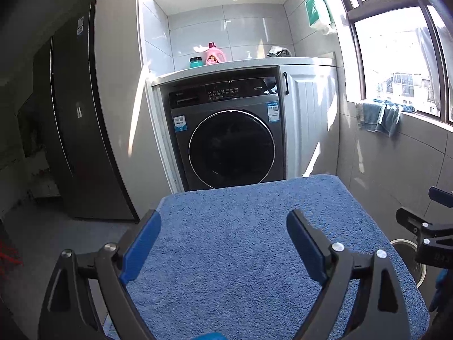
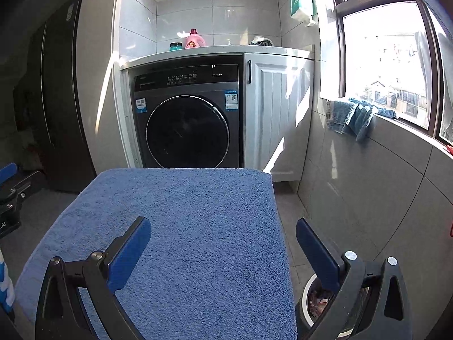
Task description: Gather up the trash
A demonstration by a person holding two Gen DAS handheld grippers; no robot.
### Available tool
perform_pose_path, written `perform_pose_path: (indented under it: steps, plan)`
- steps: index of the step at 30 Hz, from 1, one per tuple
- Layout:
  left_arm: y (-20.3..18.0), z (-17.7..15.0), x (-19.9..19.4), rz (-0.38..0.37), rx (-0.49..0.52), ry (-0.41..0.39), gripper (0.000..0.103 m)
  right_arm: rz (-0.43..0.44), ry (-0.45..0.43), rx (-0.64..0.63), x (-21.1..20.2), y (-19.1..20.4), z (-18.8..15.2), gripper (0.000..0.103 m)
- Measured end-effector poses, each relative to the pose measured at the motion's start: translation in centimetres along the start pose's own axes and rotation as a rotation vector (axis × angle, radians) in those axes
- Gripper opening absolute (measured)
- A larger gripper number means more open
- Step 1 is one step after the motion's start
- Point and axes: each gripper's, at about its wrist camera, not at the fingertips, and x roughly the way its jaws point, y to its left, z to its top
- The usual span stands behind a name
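Observation:
A blue towel covers a small table (image 1: pixel 254 240), also in the right wrist view (image 2: pixel 184 226). No trash lies on it that I can see. My left gripper (image 1: pixel 223 226) is open and empty above the towel. My right gripper (image 2: pixel 223 235) is open and empty over the towel's right edge. A white-rimmed waste bin (image 2: pixel 310 297) stands on the floor right of the table, with scraps inside, partly hidden by my right finger. Its rim also shows in the left wrist view (image 1: pixel 407 243). The right gripper's body (image 1: pixel 424 232) shows at the right edge of the left wrist view.
A dark washing machine (image 1: pixel 229 141) sits under a white counter (image 1: pixel 254 63) with a pink bottle (image 1: pixel 213 53) and a teal jar (image 1: pixel 196 62). A white cabinet door (image 1: pixel 308 124) is beside it. Blue cloths (image 1: pixel 379 116) hang on the window sill. A dark fridge (image 1: pixel 76 113) stands left.

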Motion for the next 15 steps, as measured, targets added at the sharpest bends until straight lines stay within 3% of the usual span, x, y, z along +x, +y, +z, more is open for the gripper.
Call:
perform_pose_path:
  steps: [15]
  plan:
    - [0.6,-1.1,2.3,-0.043,-0.026,0.047,0.09,-0.033,0.048,-0.012,1.8,0.1,-0.8,0.103]
